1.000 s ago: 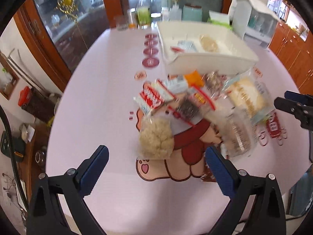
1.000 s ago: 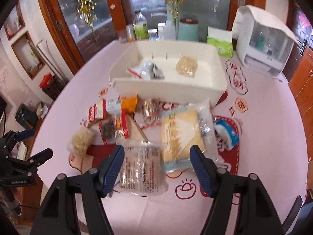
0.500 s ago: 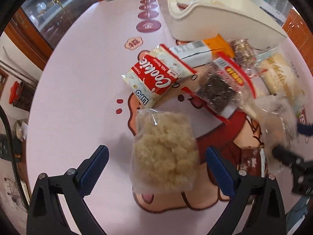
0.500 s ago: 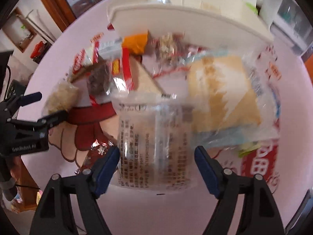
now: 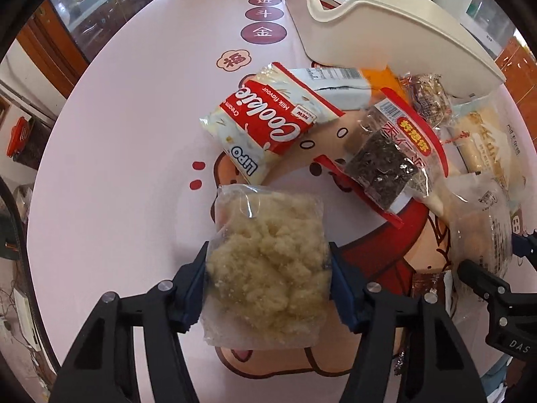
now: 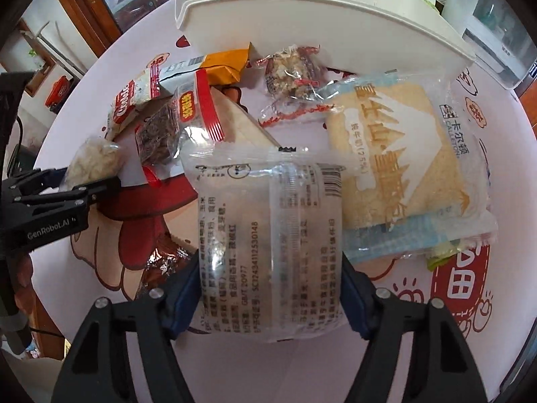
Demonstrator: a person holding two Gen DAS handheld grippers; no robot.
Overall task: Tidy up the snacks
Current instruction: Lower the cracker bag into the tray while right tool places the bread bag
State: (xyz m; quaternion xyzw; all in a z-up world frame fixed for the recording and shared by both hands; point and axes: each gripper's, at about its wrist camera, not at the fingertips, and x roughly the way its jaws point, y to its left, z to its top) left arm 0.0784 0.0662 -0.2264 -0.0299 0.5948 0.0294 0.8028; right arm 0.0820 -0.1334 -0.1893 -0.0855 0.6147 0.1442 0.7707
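Pink tablecloth (image 5: 127,154); left claw (image 5: 266,283) closing on crumb bag (image 5: 268,268); right claw (image 6: 270,294) closing on clear packet (image 6: 268,235).

Soft, even daylight fills both my views. Ahead of my jaws the clear plastic snack wrappers (image 6: 268,241) throw small white glints, and the pale pink tablecloth (image 5: 134,168) carries only faint shadows. Fisheye bending curves everything toward black corners; focus is sharp.

Pink cartoon-print tablecloth (image 5: 117,134), wooden glass-fronted cabinet (image 5: 84,10) at left, white appliance (image 6: 496,33) at right, daylight
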